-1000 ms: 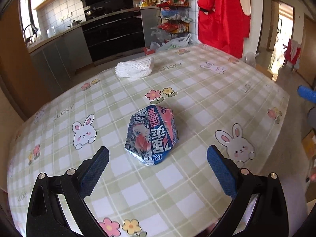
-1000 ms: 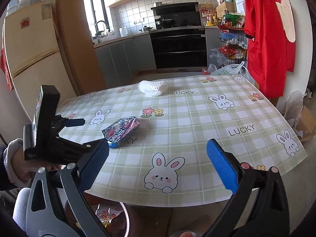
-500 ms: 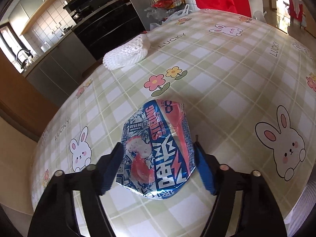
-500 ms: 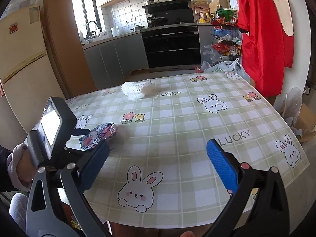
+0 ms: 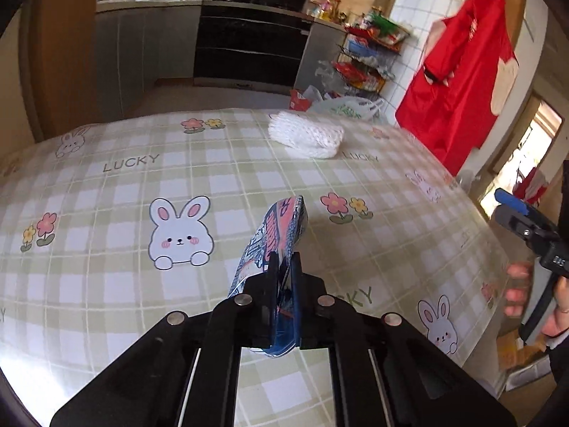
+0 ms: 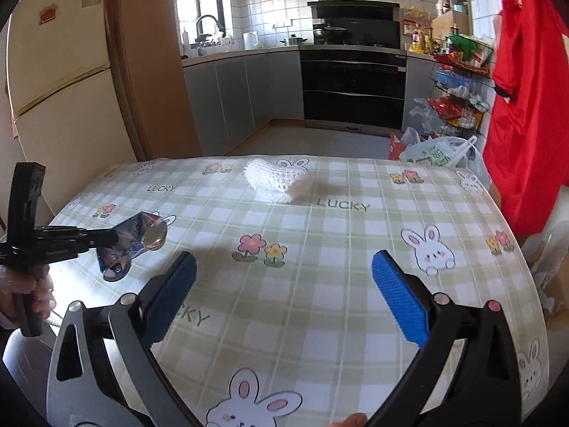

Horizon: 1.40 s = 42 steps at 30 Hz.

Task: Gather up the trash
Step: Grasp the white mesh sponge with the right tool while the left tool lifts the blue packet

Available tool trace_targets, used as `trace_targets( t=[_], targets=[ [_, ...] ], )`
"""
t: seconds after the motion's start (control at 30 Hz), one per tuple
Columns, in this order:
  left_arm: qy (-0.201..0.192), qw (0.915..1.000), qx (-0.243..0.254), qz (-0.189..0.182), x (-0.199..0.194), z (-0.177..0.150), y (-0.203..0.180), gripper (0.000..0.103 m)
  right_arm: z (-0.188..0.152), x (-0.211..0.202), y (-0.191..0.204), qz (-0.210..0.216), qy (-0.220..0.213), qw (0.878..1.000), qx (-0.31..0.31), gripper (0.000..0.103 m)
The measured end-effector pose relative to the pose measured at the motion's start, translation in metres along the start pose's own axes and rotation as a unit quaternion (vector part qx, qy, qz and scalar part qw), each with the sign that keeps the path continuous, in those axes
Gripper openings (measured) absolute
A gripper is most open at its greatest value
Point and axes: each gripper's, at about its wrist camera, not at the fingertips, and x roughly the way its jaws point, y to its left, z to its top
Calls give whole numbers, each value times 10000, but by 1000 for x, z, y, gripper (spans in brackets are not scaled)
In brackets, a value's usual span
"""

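A blue and red snack wrapper [image 5: 275, 238] is pinched on edge between the pads of my left gripper [image 5: 283, 267], whose jaws are closing tight and are shut on it. In the right wrist view the same wrapper [image 6: 140, 236] hangs just above the tablecloth at the left, with the left gripper [image 6: 106, 240] on it. My right gripper [image 6: 284, 277] stands open over the table's near side with nothing between its fingers; it also shows at the right edge of the left wrist view [image 5: 515, 213]. A white foam net [image 5: 306, 138] lies at the far side of the table [image 6: 275, 178].
The table [image 6: 355, 284] wears a green checked cloth with rabbits and flowers. Beyond its far edge are kitchen cabinets, an oven [image 6: 352, 82], a wire rack [image 6: 458, 99] and a plastic bag [image 6: 437, 153]. A red garment [image 6: 522, 106] hangs right; a fridge [image 6: 60, 89] stands left.
My left gripper has gone from wide open to shut on the wrapper, rolled, and lifted it onto its edge. The right gripper has drifted across the table, still open.
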Motion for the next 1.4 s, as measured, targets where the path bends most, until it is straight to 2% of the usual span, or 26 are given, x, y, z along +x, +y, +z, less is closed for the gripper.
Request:
trace_targets(
  t=[0.13,0.23,0.37,0.5,0.6,0.67,0.73,0.8,0.83,0.87,0.9,0.93,1.0,1.2,1.3,1.4],
  targets=[
    [-383,9970,-663,-92,-28,-5,32,7,37,54,9,179,372,9975,-566,97],
    [-599,9921,-1096,-95,-47,-12,55,7,67,97,14,5,464,9952,-861,97],
    [-753,9876,-1379,16,-69,-22,79,7,92,166,21,-386,807,9892,-1162,97],
    [-861,9865,-1330,411,-89,-33,93,7,95,226,34,-715,1148,9785,-1556,97],
    [-926,9859,-1271,576,-102,-39,103,7,99,258,42,-695,1227,9787,-1491,97],
    [-990,9841,-1366,563,-107,-43,110,7,102,273,47,-763,1230,9793,-1418,97],
    [-1031,9823,-1477,512,-110,-44,115,7,101,287,54,-937,1378,9746,-1499,97],
    [-1065,9818,-1491,496,-111,-45,117,7,94,301,57,-1045,1746,9659,-1602,97],
    [-1078,9817,-1495,480,-112,-45,117,7,90,307,56,-1011,1950,9634,-1536,93],
    [-1091,9813,-1521,440,-113,-45,116,7,88,309,53,-969,2089,9625,-1437,84],
    [-1106,9810,-1542,395,-115,-46,116,7,86,308,51,-1100,2158,9600,-1407,64],
    [-1129,9809,-1538,368,-118,-46,115,7,85,304,49,-1236,2138,9586,-1417,56],
    [-1197,9811,-1474,380,-124,-47,111,7,90,289,43,-953,2039,9678,-1127,45],
    [-1279,9793,-1547,245,-140,-51,103,7,96,218,47,-441,1477,9857,-683,41],
    [-1287,9799,-1516,173,-151,-53,94,7,88,162,52,120,1063,9942,-65,41],
    [-1306,9797,-1518,48,-164,-58,84,7,65,102,59,655,672,9932,693,41]
  ],
)
